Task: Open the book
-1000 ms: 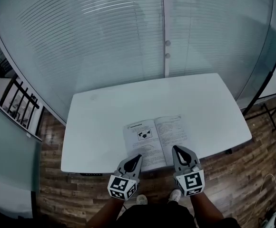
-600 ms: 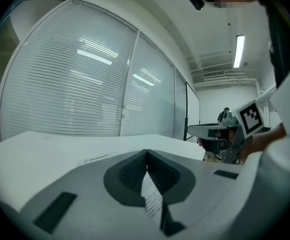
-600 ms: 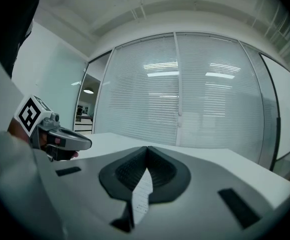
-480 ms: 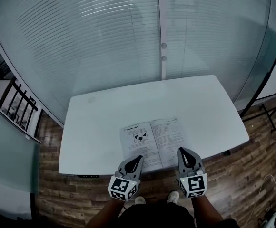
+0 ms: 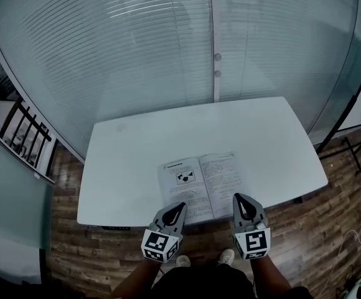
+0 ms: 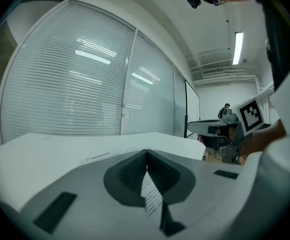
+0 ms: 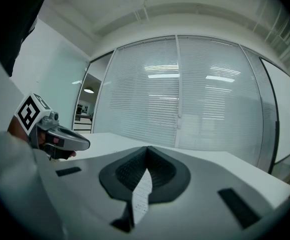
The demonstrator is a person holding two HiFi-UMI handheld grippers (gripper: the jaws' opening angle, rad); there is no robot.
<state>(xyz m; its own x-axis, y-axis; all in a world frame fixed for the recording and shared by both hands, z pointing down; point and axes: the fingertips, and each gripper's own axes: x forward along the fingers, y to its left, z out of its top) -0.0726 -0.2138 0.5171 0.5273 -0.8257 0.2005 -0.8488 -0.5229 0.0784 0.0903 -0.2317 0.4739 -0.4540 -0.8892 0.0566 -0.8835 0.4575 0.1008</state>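
Note:
The book (image 5: 200,179) lies open and flat on the white table (image 5: 131,161), near its front edge, with printed pages and a small picture on the left page. My left gripper (image 5: 181,205) hovers over the book's lower left page, jaws shut with nothing held. My right gripper (image 5: 235,196) sits at the right page's lower edge, also shut and empty. In the left gripper view the jaws (image 6: 146,152) meet at the tip and printed page (image 6: 151,196) shows under them. The right gripper view shows its jaws (image 7: 146,148) closed over print (image 7: 141,196).
A glass wall with blinds (image 5: 168,48) runs behind the table. Wood floor (image 5: 330,229) surrounds it, and a black railing (image 5: 25,136) stands at the left. In the left gripper view another desk (image 6: 210,129) stands far off to the right.
My right gripper has shifted slightly right and back, from over the right page to its edge. The left gripper and the book have stayed put.

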